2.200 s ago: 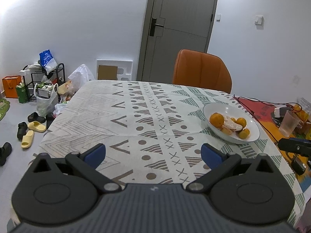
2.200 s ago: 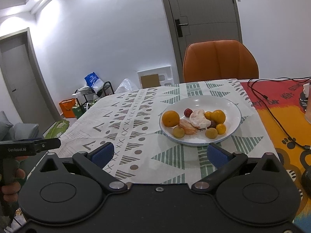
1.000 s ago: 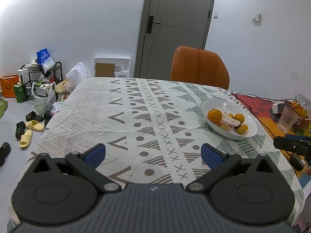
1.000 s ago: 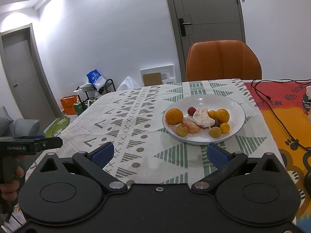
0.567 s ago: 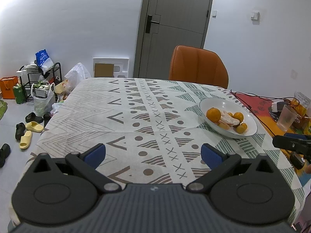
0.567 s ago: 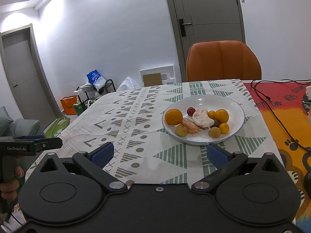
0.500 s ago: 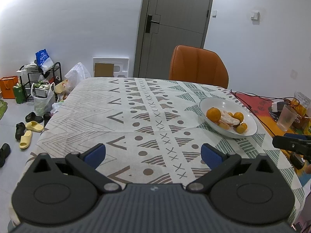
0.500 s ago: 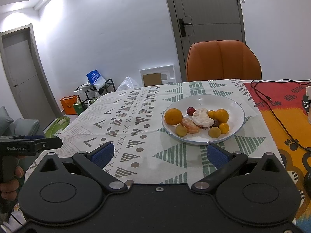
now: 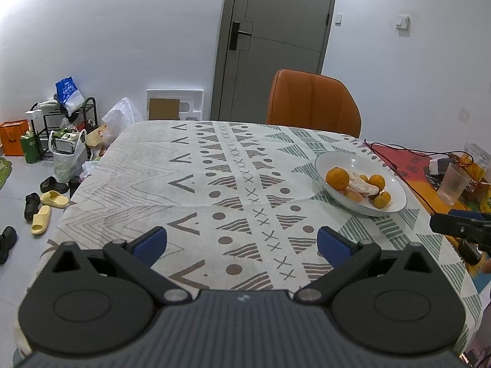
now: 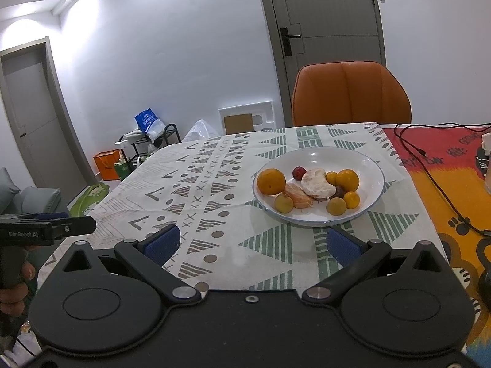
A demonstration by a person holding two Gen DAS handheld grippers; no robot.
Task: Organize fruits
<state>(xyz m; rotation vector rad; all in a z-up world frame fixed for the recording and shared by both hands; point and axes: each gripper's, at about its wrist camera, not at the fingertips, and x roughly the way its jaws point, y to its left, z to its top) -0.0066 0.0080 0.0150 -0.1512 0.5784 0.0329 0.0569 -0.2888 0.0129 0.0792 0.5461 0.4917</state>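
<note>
**Fruit waits in the plate, nothing gripped**

The fruits point(image 10: 308, 188) lie piled in the white plate point(image 10: 366, 159). Short of the plate, the right gripper point(image 10: 251, 242) hangs spread and empty; well left of it, the left gripper point(image 9: 241, 240) likewise. Likely next: the right reaches in for one fruit.

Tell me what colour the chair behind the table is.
Orange; the chair shows best in the right wrist view.

glossy plate point(image 10: 373, 165), matt cloth tablecloth point(image 10: 214, 184)
</note>
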